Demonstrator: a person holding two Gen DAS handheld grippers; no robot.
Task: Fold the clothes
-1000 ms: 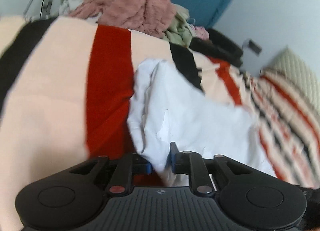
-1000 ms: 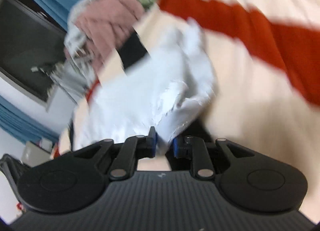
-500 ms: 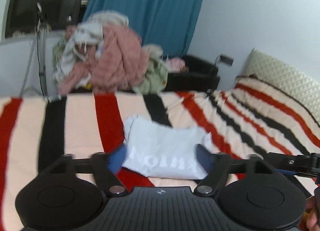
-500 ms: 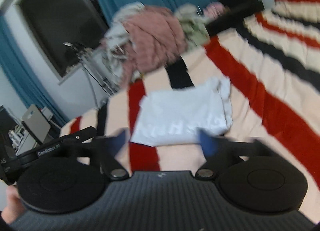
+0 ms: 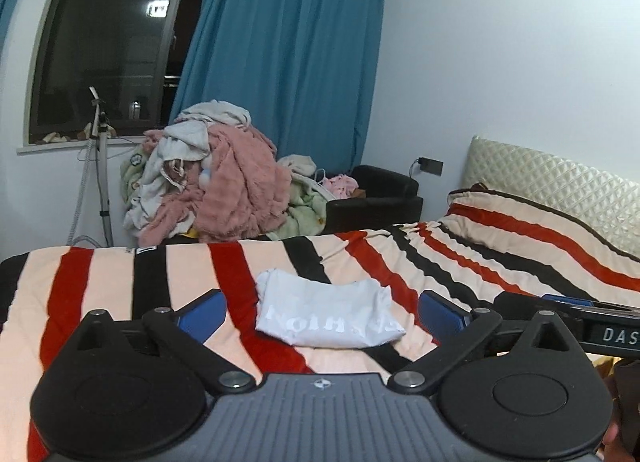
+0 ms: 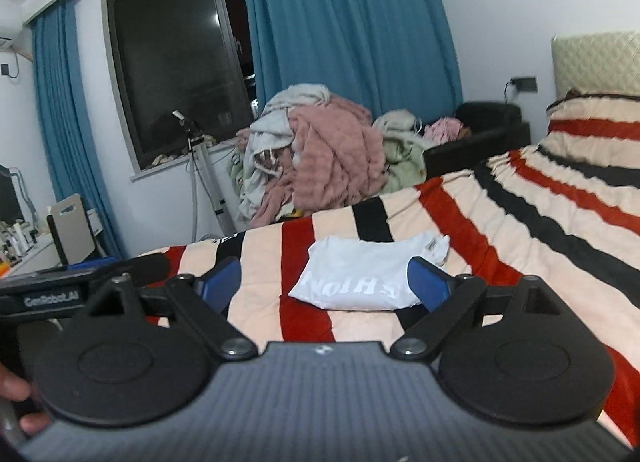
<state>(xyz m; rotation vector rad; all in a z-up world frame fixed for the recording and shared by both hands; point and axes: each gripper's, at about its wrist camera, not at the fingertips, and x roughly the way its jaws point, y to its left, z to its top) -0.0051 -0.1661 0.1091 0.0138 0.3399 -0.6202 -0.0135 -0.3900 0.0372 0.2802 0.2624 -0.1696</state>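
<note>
A folded white T-shirt (image 5: 326,312) with mirrored grey lettering lies flat on the striped bedspread (image 5: 100,294), a label showing at its far right corner in the right wrist view. My left gripper (image 5: 322,310) hangs open above and short of it, blue pads spread wide and nothing between them. My right gripper (image 6: 324,282) is likewise open and back from the same white T-shirt (image 6: 368,278), which rests on the striped bedspread (image 6: 520,230). Each view catches the other gripper's black body at its edge.
A tall pile of unfolded clothes (image 5: 212,182), pink, white and pale green, sits beyond the bed's far edge under the window. A black armchair (image 5: 380,194) stands beside it. A striped pillow (image 5: 540,222) and cream headboard (image 5: 560,190) lie right. A tripod pole (image 5: 100,166) stands left.
One second ago both grippers were shut on the white shirt, close over it. They have since let go, opened wide and drawn back and up; the shirt now lies folded on the bed.
</note>
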